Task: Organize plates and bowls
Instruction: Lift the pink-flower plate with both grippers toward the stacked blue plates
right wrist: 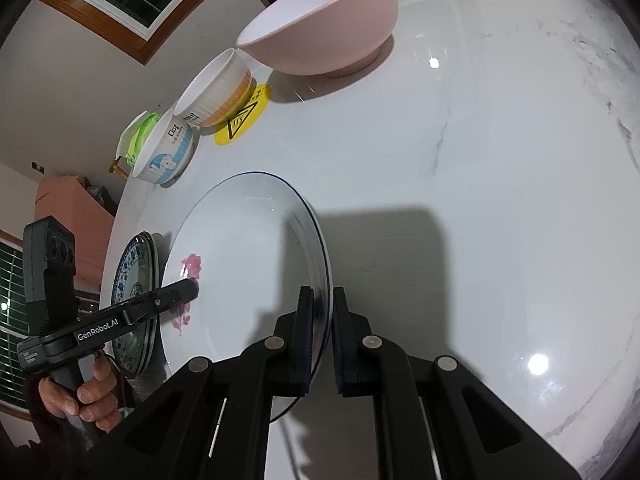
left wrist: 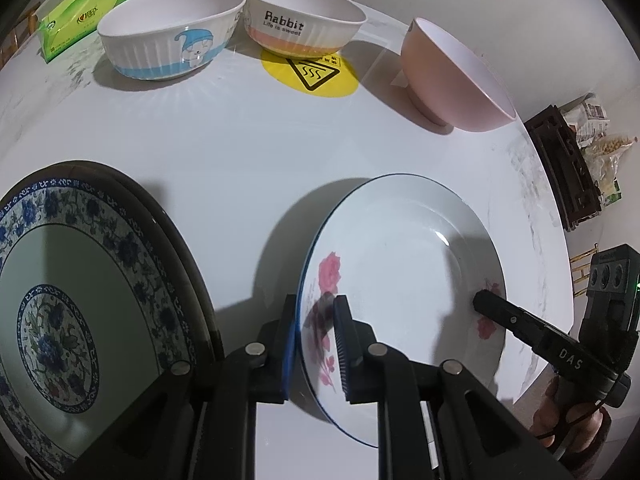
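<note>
The rose-printed white plate [left wrist: 404, 280] sits between your two grippers: your left gripper [left wrist: 316, 344] is clamped on its near-left rim, and your right gripper [right wrist: 320, 336] pinches the opposite rim, both closed on it just above the white marble table [left wrist: 240, 140]. Just to its left lies the blue floral plate [left wrist: 60, 300]. Farther back stand a blue cartoon bowl [left wrist: 172, 36], a "Rabbit" bowl [left wrist: 304, 20] on a yellow warning sticker [left wrist: 310, 72], and a pink bowl [left wrist: 456, 80]; a green tissue pack [left wrist: 80, 12] is far left.
</note>
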A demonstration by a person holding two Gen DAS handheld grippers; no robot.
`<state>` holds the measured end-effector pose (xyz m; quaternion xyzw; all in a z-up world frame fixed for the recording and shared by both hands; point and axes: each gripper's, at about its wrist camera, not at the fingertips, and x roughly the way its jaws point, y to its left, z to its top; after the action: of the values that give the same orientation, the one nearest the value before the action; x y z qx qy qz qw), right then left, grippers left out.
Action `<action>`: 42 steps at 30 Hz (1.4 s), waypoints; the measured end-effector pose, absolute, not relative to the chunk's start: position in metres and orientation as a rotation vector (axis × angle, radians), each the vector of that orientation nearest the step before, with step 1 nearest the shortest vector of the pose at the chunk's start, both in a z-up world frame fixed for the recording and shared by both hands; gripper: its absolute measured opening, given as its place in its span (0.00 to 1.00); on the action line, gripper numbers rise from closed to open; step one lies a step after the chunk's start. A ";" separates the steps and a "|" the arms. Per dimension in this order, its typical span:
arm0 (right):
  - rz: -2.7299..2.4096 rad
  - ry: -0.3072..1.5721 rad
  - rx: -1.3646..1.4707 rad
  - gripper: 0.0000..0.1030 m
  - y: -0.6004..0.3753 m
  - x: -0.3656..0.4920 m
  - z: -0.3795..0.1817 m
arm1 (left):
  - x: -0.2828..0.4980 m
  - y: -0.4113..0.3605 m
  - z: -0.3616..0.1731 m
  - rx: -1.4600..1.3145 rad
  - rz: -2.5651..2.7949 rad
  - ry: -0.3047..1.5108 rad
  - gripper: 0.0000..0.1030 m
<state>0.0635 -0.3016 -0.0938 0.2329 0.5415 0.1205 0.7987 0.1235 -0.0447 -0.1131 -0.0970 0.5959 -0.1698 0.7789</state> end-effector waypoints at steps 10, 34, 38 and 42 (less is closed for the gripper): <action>0.262 1.153 0.494 0.09 -0.300 0.062 -0.088 | 0.119 -0.040 -0.108 -0.213 -0.359 1.273 0.17; 0.313 1.100 0.459 0.09 -0.278 0.061 -0.057 | 0.104 -0.010 -0.070 -0.249 -0.315 1.192 0.16; 0.336 1.089 0.449 0.09 -0.268 0.063 -0.050 | 0.101 0.003 -0.062 -0.266 -0.295 1.174 0.16; 0.362 1.083 0.437 0.09 -0.256 0.066 -0.043 | 0.096 0.021 -0.055 -0.286 -0.270 1.159 0.16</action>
<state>0.0664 -0.2556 -0.0432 0.2052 0.5083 0.1698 0.8190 0.0963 0.0205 -0.0554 -0.1343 0.5439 -0.1268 0.8186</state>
